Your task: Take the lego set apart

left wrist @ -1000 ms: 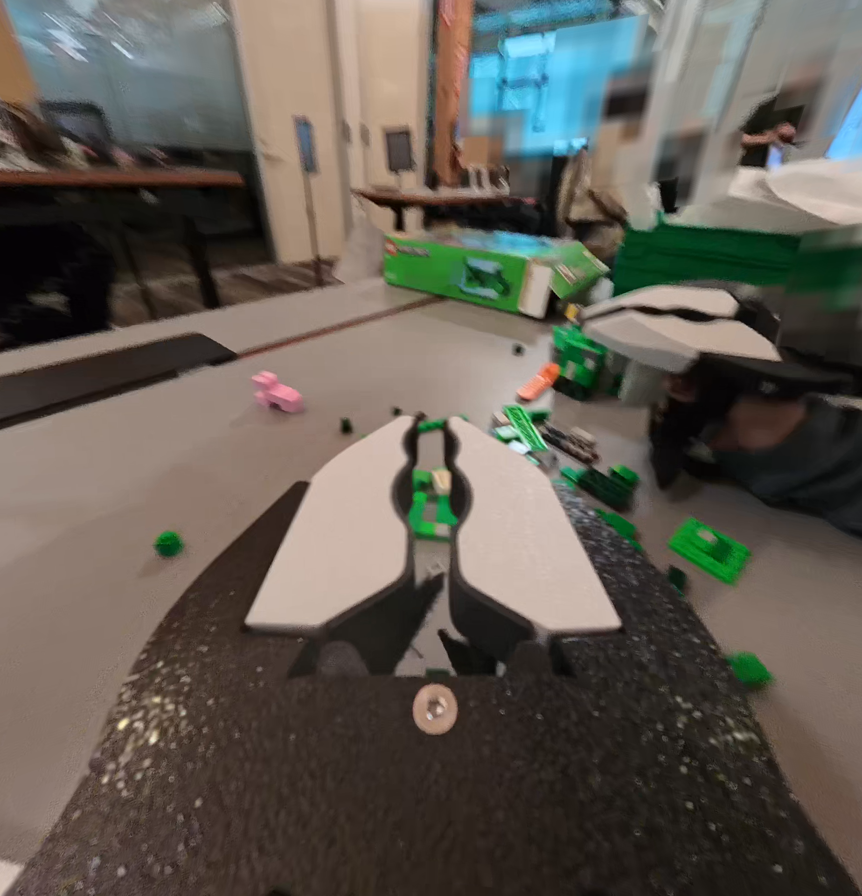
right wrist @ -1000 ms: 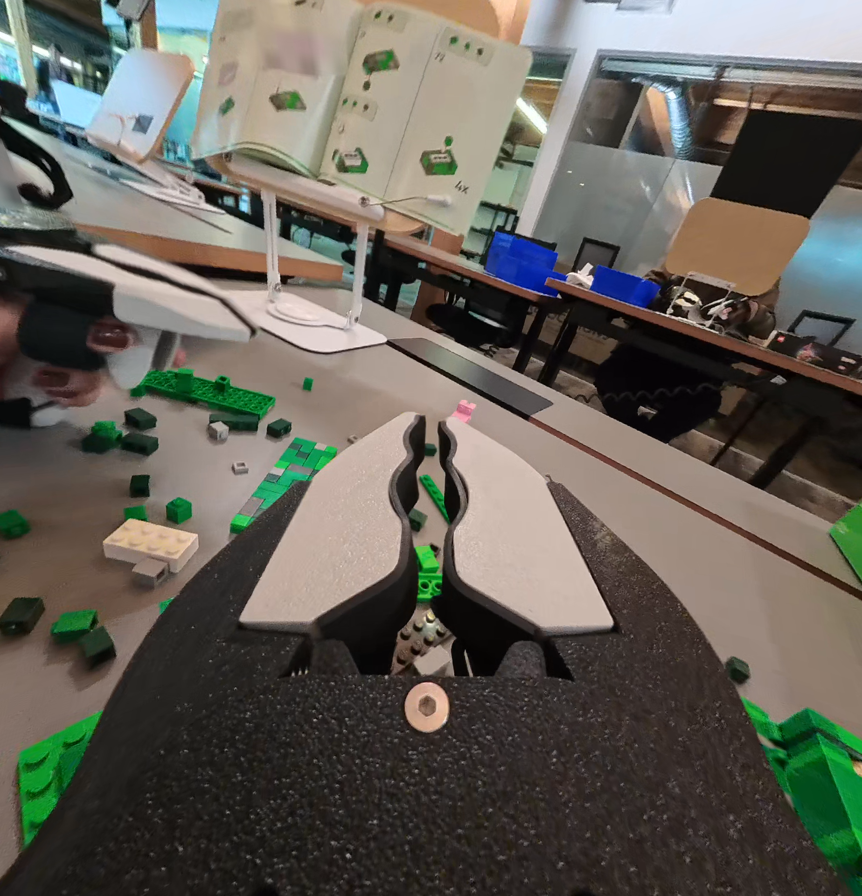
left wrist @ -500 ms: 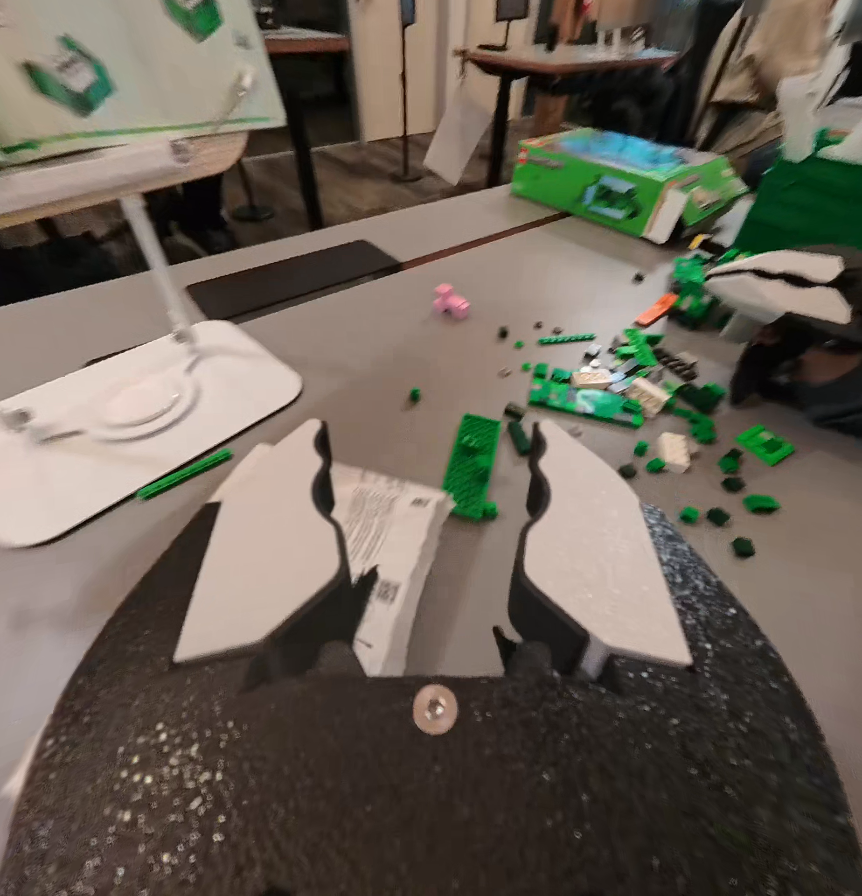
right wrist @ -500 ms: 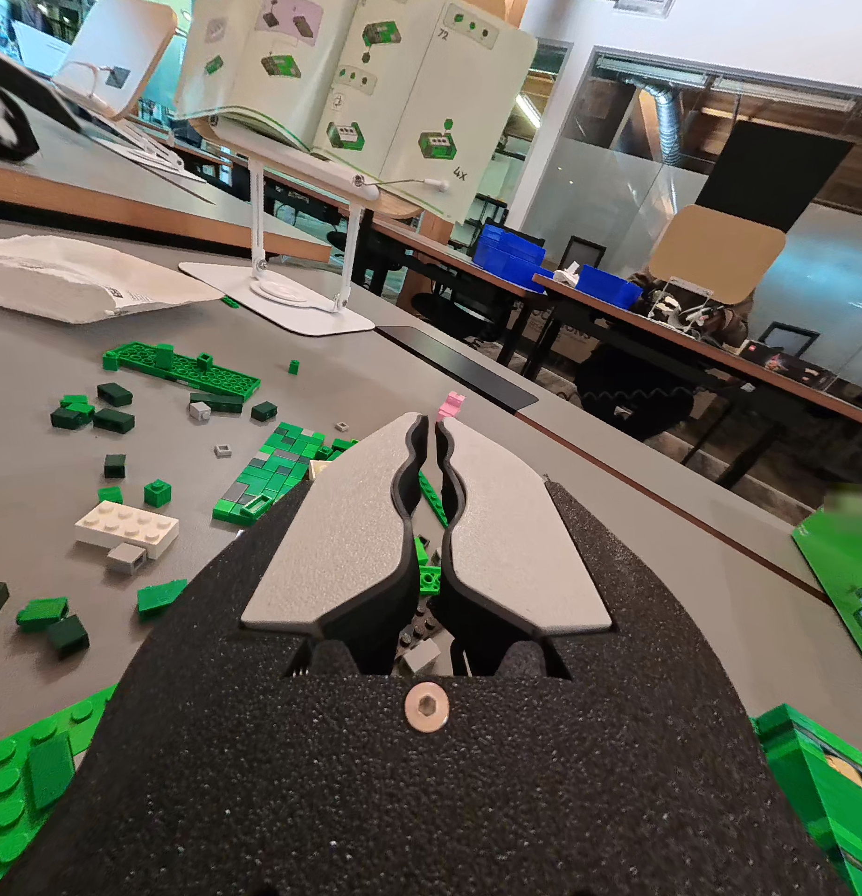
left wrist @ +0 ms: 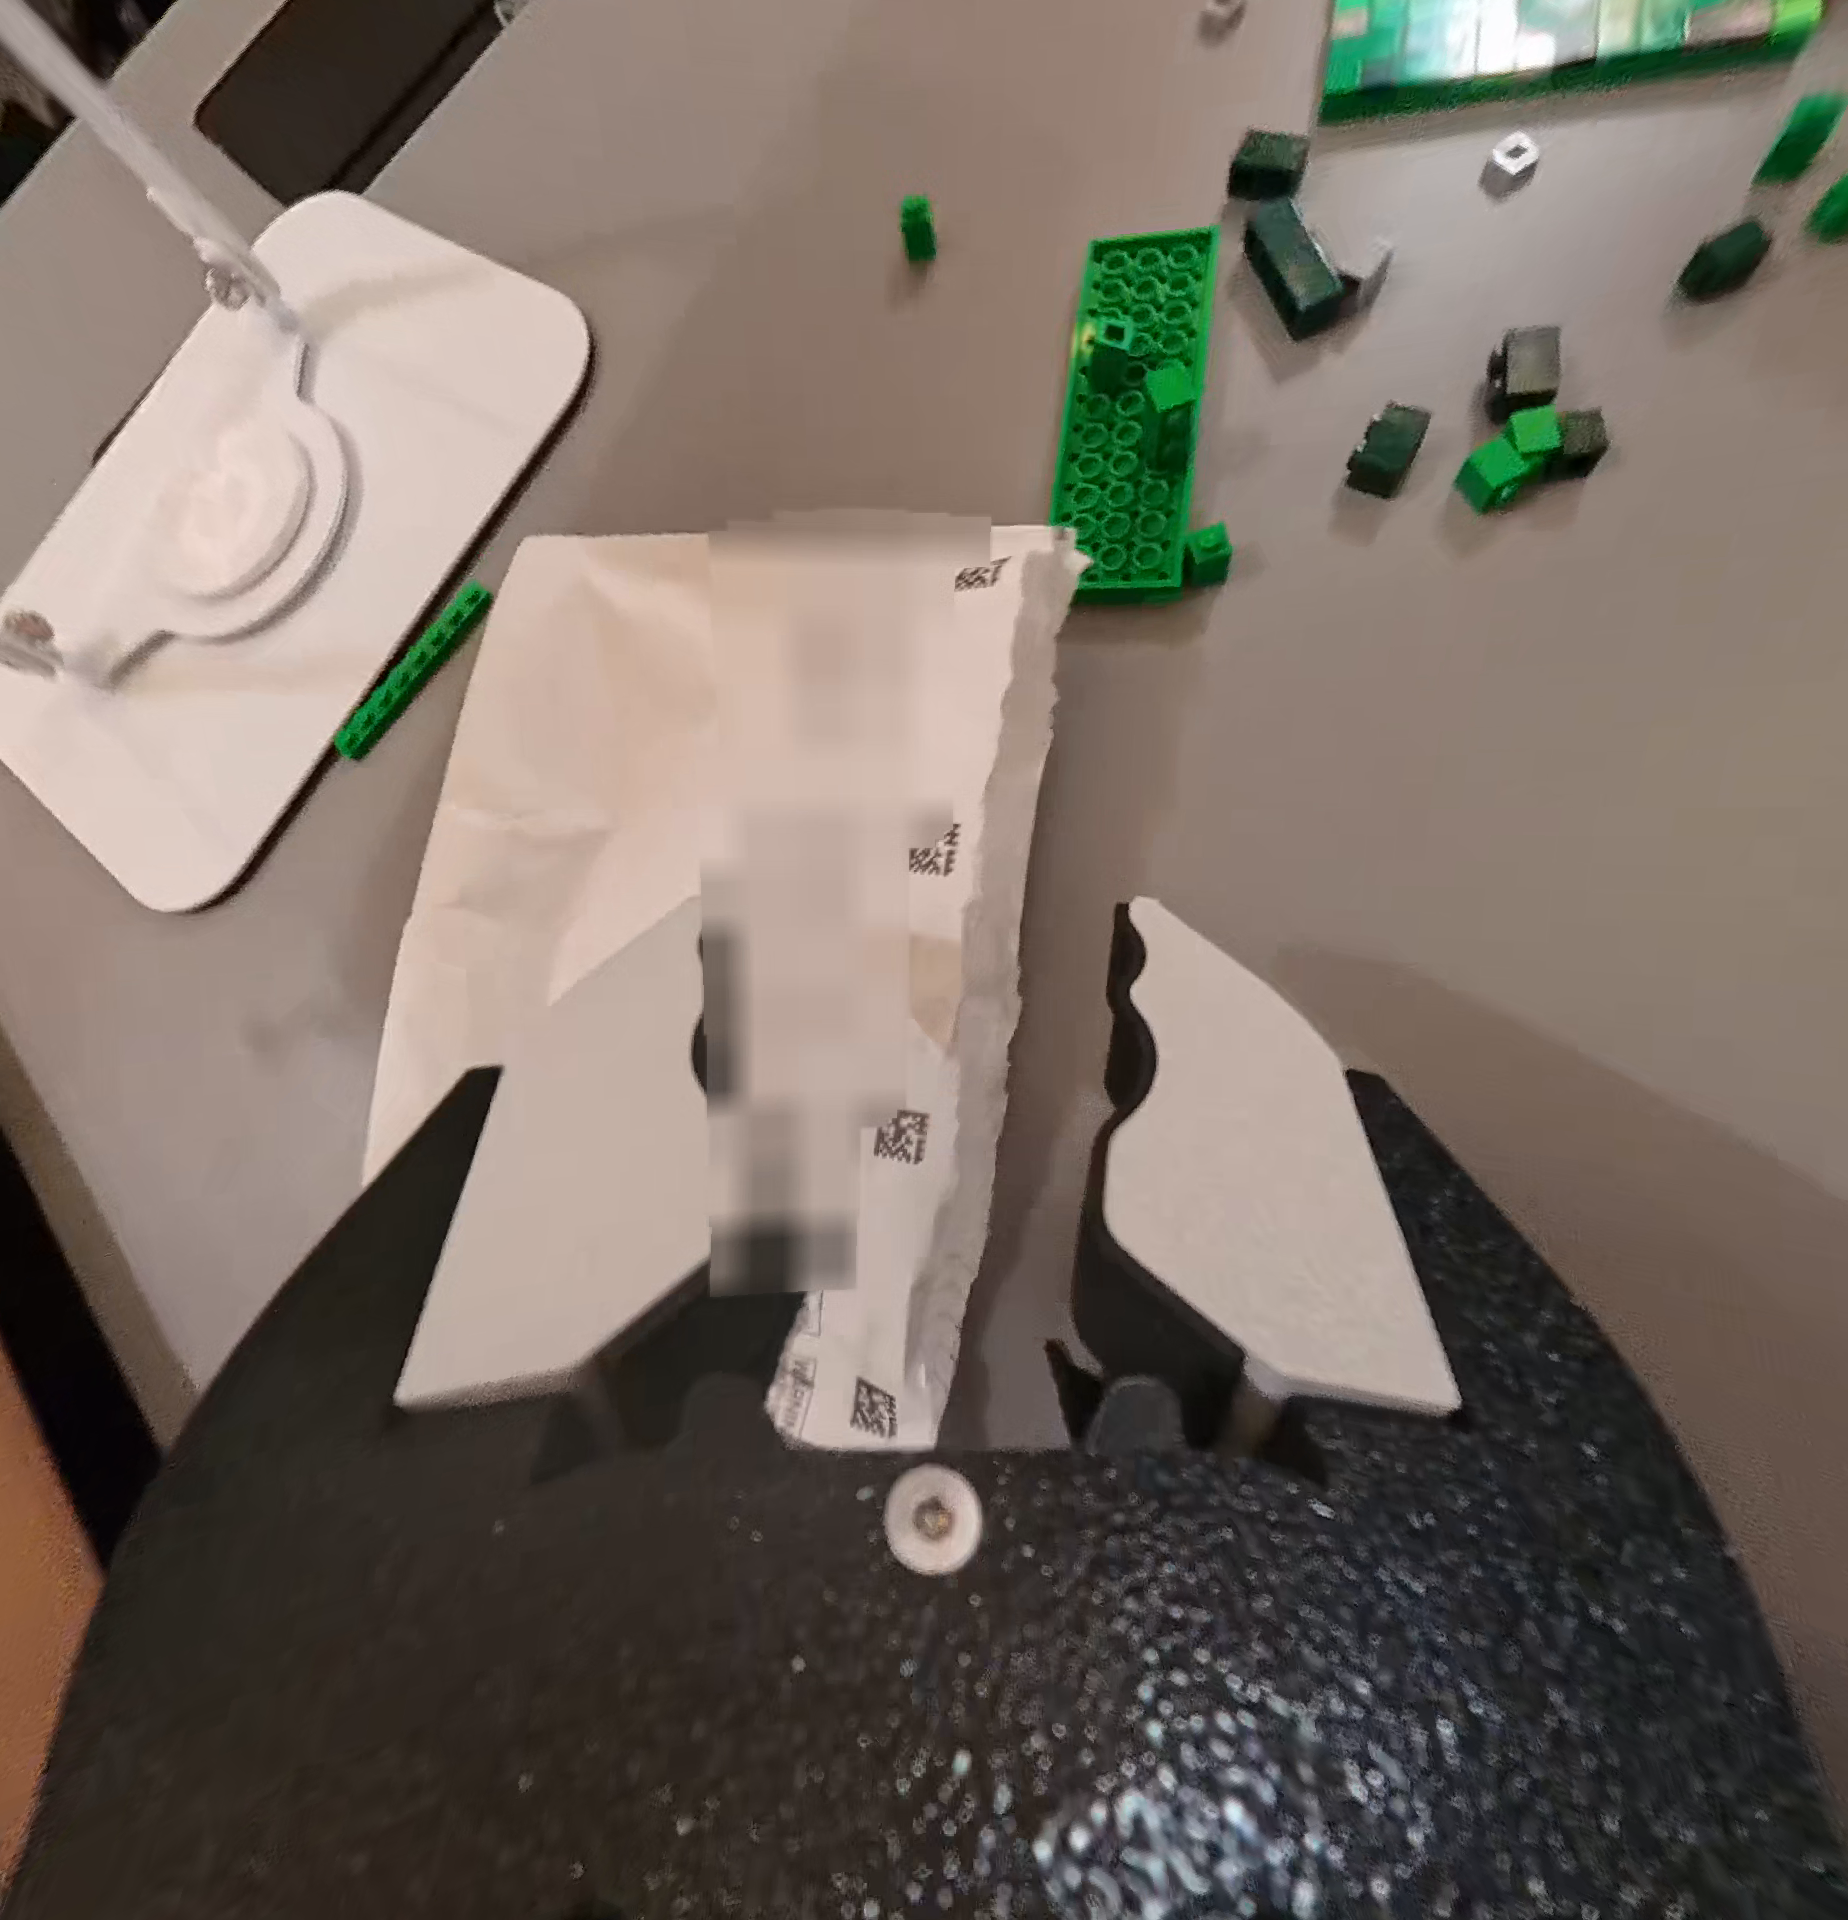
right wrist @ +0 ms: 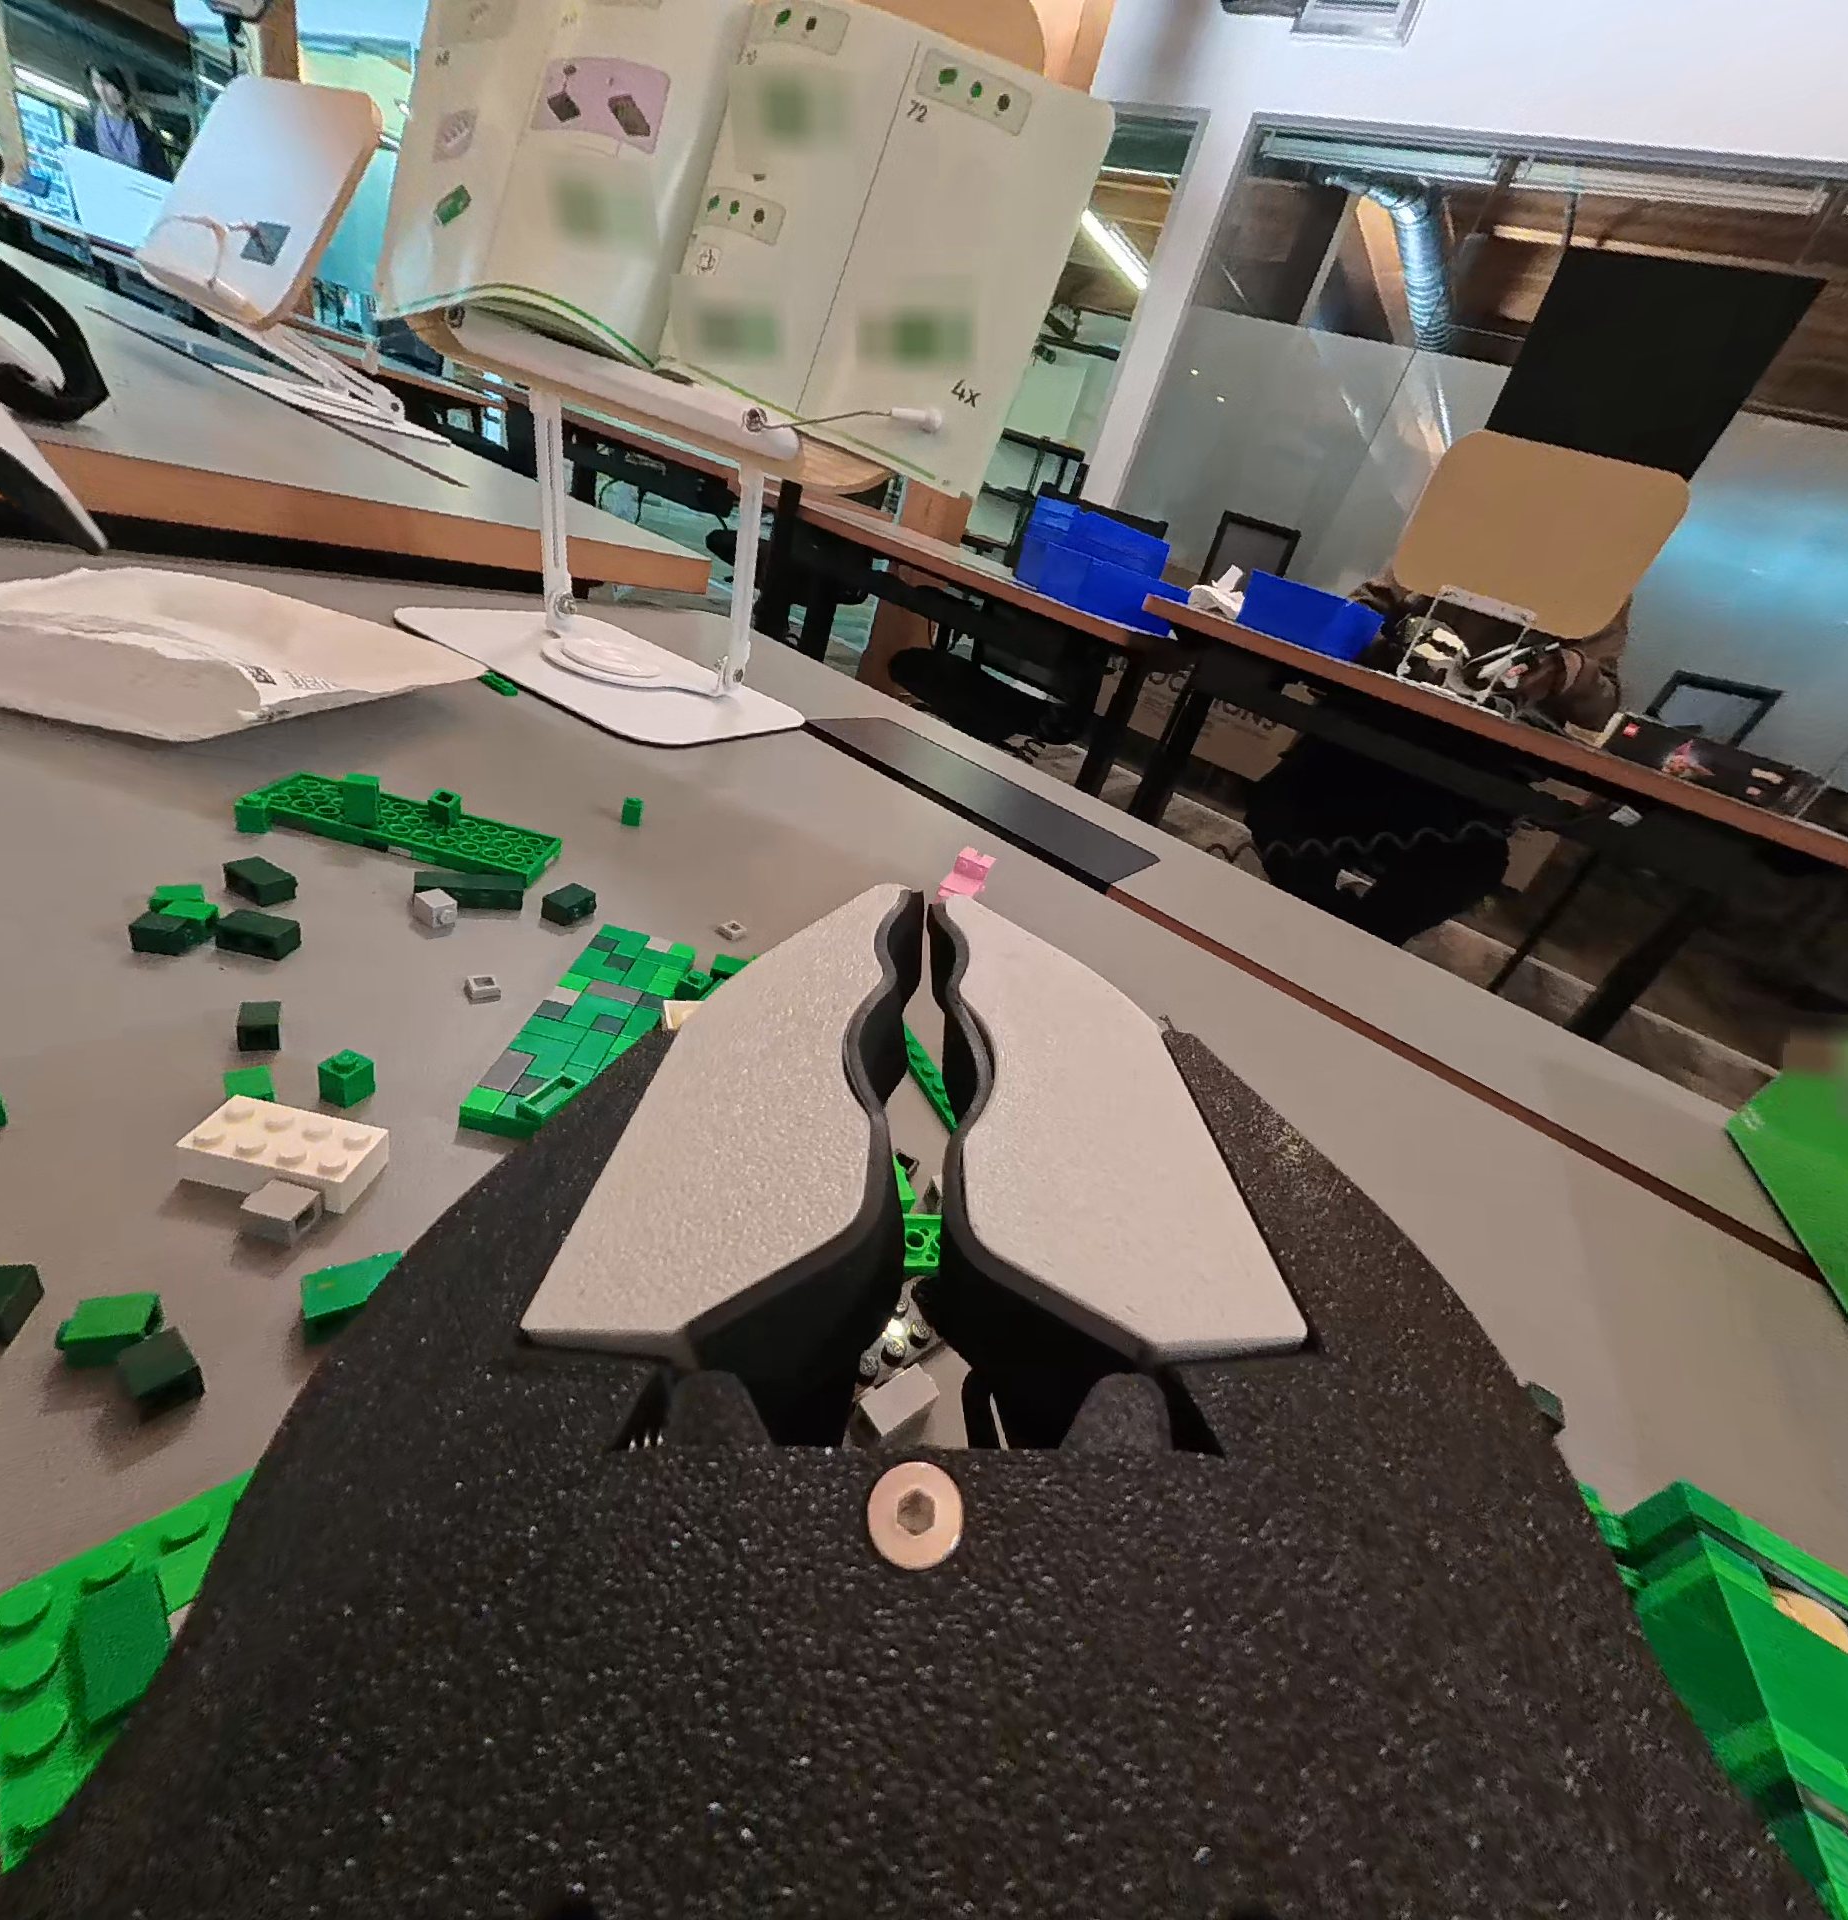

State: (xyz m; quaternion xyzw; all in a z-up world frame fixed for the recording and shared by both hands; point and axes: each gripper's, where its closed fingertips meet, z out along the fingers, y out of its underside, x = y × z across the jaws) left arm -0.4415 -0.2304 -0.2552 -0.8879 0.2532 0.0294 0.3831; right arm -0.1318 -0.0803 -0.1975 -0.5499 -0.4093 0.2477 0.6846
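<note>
My left gripper [left wrist: 904,935] hangs over the white paper bag [left wrist: 608,748], jaws spread wide, nothing between them but the bag's torn edge below. Can't tell if the tips touch the paper. The bag lies flat on the grey tabletop [left wrist: 1471,779], w/ the white stand base [left wrist: 276,499] just to its left and a thin green strip [left wrist: 416,670] between the two. At the bag's far right corner sits a bright green studded plate [left wrist: 1133,436], a few small bricks stuck on it. Dark and light green loose bricks [left wrist: 1502,436] scattered to the right of that; view is blurred.

My right gripper [right wrist: 925,904] has jaws pressed nearly together, only a thin slit at the tips. Can't tell if they're pinching anything; green and dark pieces [right wrist: 915,1247] show through the gap lower down, prob. on the tabletop beneath. Lego set is mostly in bits: mosaic green plate [right wrist: 577,1029] just left of my jaws, white 2x4 brick [right wrist: 281,1148] w/ a small grey piece against it, long green plate [right wrist: 400,821] farther back, pink piece [right wrist: 967,871] just past the tips. Bigger green chunks at bottom left [right wrist: 58,1662] and bottom right [right wrist: 1751,1662]. Instruction booklet [right wrist: 733,229] stands open on the stand behind.
</note>
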